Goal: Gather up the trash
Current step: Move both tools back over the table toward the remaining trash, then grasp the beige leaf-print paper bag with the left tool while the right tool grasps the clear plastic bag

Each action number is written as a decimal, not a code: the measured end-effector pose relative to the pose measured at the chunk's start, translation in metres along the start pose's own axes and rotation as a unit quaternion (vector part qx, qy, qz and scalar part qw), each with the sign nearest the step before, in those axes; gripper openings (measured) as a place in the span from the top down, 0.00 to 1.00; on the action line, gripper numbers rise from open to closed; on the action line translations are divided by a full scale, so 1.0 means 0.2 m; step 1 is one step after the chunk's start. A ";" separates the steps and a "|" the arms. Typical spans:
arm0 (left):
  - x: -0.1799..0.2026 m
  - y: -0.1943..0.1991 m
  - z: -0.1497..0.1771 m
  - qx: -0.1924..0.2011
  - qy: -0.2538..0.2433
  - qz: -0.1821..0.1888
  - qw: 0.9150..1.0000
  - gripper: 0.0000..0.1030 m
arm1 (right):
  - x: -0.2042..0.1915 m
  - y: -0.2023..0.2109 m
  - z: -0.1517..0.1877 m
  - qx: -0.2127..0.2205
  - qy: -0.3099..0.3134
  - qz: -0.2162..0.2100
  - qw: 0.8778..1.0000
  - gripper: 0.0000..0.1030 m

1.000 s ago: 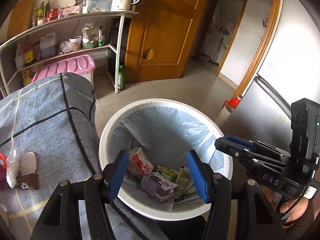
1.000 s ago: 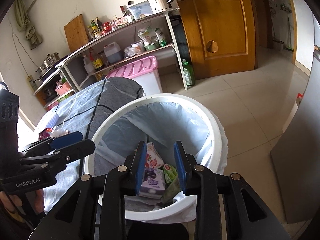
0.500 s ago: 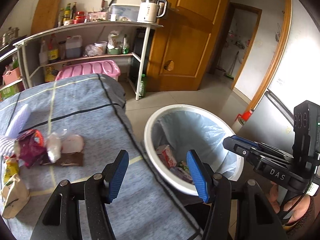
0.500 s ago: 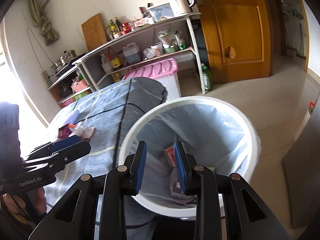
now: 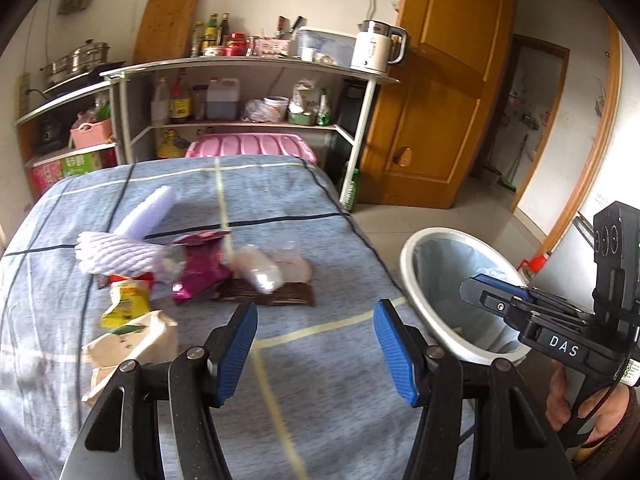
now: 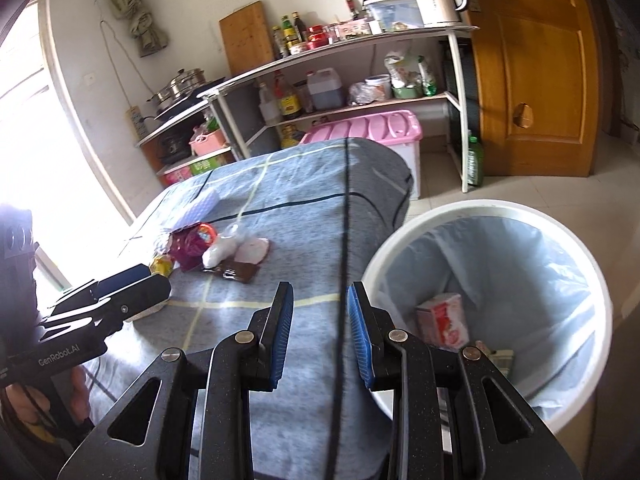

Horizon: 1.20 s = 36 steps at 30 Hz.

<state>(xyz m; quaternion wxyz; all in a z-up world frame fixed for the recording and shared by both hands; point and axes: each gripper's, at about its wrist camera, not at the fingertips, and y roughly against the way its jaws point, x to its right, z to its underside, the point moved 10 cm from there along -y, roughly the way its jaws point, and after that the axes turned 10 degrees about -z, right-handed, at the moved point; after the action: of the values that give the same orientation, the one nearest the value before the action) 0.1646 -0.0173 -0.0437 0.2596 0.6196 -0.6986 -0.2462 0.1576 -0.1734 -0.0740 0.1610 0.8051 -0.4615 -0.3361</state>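
A pile of trash lies on the blue-grey cloth of the table (image 5: 320, 380): a purple snack bag (image 5: 200, 268), a brown wrapper (image 5: 280, 298), a clear plastic bag (image 5: 260, 272), a yellow packet (image 5: 126, 304) and a paper bag (image 5: 128, 344). My left gripper (image 5: 314, 320) hovers open just in front of the pile, holding nothing. The white bin (image 5: 416, 280) with its liner stands right of the table. My right gripper (image 6: 320, 300) is over the table edge beside the bin (image 6: 400, 240), its jaws narrowly apart and empty. A red-and-white carton (image 6: 442, 320) lies in the bin.
A lilac cloth (image 5: 120, 252) lies left of the pile. Behind the table are a pink storage box (image 5: 252, 146), a shelf rack (image 5: 256, 68) with bottles and a kettle (image 5: 376, 50), and a wooden door (image 5: 436, 120). A green bottle (image 6: 474, 164) stands on the floor.
Both grippers have swung left, away from above the bin and over the table. The trash pile has come into view in front of the left gripper. Neither gripper's jaws changed.
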 end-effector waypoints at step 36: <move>-0.69 -0.19 0.21 -0.059 0.046 -0.049 0.996 0.30 | -0.49 -0.75 -0.04 -0.093 0.087 -0.047 0.991 0.55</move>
<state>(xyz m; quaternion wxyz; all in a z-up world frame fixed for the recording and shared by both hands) 0.1774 0.1157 -0.1078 0.3149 0.6471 -0.6394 -0.2707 0.2240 -0.0126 -0.1143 0.2587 0.8338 -0.3739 -0.3132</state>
